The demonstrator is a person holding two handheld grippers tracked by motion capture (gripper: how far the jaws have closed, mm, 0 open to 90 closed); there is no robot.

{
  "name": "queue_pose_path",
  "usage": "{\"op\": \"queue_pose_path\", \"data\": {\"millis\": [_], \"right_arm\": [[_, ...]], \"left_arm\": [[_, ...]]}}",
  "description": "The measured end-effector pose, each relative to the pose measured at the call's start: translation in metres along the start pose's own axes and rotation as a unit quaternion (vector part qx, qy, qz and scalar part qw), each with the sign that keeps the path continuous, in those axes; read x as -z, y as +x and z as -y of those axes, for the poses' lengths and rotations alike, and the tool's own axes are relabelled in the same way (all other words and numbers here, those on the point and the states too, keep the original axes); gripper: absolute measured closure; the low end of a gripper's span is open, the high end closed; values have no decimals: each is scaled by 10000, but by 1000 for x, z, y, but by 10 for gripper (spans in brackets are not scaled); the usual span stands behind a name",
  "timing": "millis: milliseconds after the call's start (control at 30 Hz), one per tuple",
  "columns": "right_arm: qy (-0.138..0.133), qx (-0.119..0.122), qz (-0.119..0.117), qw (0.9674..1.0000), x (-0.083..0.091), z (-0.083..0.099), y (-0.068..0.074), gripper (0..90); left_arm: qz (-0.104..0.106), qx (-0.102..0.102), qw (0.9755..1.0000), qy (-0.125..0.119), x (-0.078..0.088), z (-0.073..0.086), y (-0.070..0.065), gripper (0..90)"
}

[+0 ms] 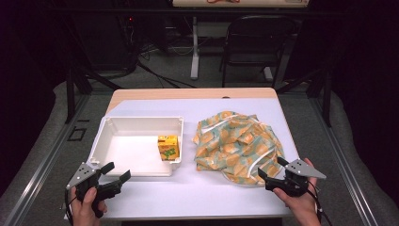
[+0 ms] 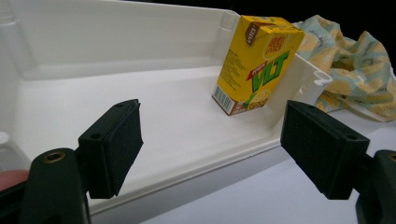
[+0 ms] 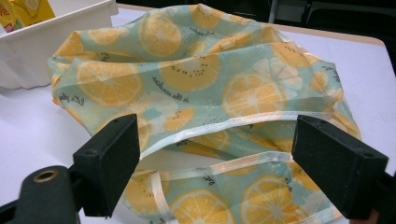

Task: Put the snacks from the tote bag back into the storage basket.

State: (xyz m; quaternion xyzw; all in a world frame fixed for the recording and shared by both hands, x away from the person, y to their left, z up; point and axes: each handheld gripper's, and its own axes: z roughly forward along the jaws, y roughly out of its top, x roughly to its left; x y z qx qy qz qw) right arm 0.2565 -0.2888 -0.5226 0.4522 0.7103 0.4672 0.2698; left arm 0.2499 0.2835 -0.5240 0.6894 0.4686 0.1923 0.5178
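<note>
Your left gripper [image 1: 117, 172] sat just off the near edge of the white tray [image 1: 141, 121], jaws spread wide with nothing between them. The yellow drink carton [image 1: 168, 147] stood inside that tray, leaning against its right wall. Your right gripper [image 1: 272, 169] hovered at the near edge of the citrus-print bag [image 1: 237, 143], jaws wide apart too, the bag's open mouth beyond them, pads gripping nothing.

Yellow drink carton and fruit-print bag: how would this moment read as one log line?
yellow drink carton: upright in white plastic bin | fruit-print fabric bag: on table | left hand-held gripper: open, empty | right hand-held gripper: open at bag
</note>
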Motion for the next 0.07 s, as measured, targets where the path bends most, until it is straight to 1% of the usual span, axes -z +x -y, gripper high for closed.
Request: {"op": "queue_pose_path", "data": {"millis": [67], "right_arm": [[8,-4,1,10000,-1,0,0,144]], "left_arm": [[-8,37,10000,20,-3,-2,-3,228]]}}
